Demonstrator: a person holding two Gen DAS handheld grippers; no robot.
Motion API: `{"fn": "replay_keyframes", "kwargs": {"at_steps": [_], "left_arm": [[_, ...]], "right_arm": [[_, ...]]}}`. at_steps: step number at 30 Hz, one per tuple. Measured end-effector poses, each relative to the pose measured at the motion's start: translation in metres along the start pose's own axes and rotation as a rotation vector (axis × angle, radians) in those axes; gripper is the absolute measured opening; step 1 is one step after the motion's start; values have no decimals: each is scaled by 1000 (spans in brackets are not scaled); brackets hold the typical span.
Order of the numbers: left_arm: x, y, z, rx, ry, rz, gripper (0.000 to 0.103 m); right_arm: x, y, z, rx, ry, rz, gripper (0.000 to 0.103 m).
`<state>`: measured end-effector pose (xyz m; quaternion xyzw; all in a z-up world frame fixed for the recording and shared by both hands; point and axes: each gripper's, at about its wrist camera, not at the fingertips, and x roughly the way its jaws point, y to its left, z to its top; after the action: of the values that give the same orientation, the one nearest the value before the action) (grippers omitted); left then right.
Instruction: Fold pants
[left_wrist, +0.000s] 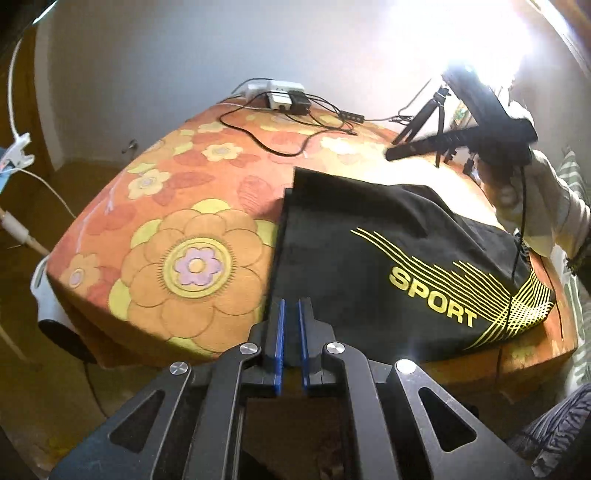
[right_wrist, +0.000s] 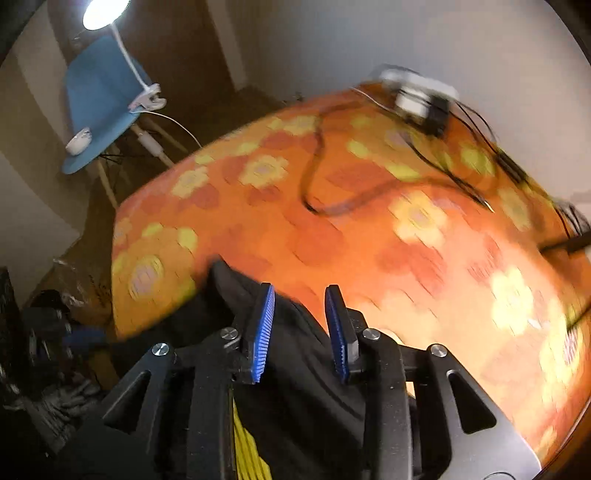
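Note:
Black pants (left_wrist: 351, 266) with a yellow SPORT print lie folded on the right half of a table under an orange flowered cloth (left_wrist: 177, 206). My left gripper (left_wrist: 290, 306) sits at the pants' near left edge, its blue pads almost together with dark fabric in the thin gap. A hand in a pale sleeve holds my right gripper (left_wrist: 399, 149) blurred above the pants' far right side. In the right wrist view the right gripper (right_wrist: 301, 321) has its blue pads apart. The black pants fabric (right_wrist: 295, 369) runs under and between them, and the pads do not press on it.
A white power strip (left_wrist: 277, 94) with chargers and black cables (left_wrist: 258, 136) lies at the table's far edge. A small tripod (left_wrist: 436, 118) stands at the back right. Beyond the table's left side are a blue chair (right_wrist: 99, 103) and a clamp lamp (right_wrist: 147, 99).

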<state>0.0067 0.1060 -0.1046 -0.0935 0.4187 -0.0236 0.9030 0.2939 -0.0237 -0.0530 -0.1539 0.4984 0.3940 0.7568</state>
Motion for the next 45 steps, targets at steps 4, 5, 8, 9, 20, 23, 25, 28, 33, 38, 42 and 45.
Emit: {"fn": "replay_keyframes", "kwargs": {"at_steps": [4, 5, 8, 9, 20, 23, 25, 28, 33, 38, 42, 45], "left_arm": [[9, -6, -1, 17, 29, -12, 6], [12, -8, -1, 23, 40, -14, 6], [20, -13, -3, 34, 66, -17, 6], [23, -15, -3, 42, 76, -14, 6], [32, -15, -8, 63, 110, 11, 6], [24, -5, -6, 35, 83, 18, 6], [18, 5, -1, 1, 63, 23, 6], [7, 21, 6, -65, 26, 8, 6], [-9, 36, 16, -120, -27, -5, 32], [-5, 43, 15, -186, 6, -68, 32], [3, 33, 7, -182, 53, -94, 39], [8, 24, 3, -168, 74, -99, 45]], "right_arm": [[-1, -31, -30, 40, 46, -16, 31], [0, -35, -34, 39, 51, -27, 38], [6, -50, -44, 61, 65, -66, 49], [7, -53, -46, 72, 67, -66, 49], [8, -57, -44, 119, 11, -220, 3], [-2, -58, -44, 129, -7, -210, 7], [-14, -52, -45, 116, -34, -230, 13], [-35, -42, -50, 130, -75, -209, 13], [-79, -11, -74, 151, -150, -177, 18], [-125, 15, -131, 165, -200, -232, 33], [-161, 8, -190, 264, -238, -317, 33], [-180, -3, -231, 354, -251, -368, 33]]}}
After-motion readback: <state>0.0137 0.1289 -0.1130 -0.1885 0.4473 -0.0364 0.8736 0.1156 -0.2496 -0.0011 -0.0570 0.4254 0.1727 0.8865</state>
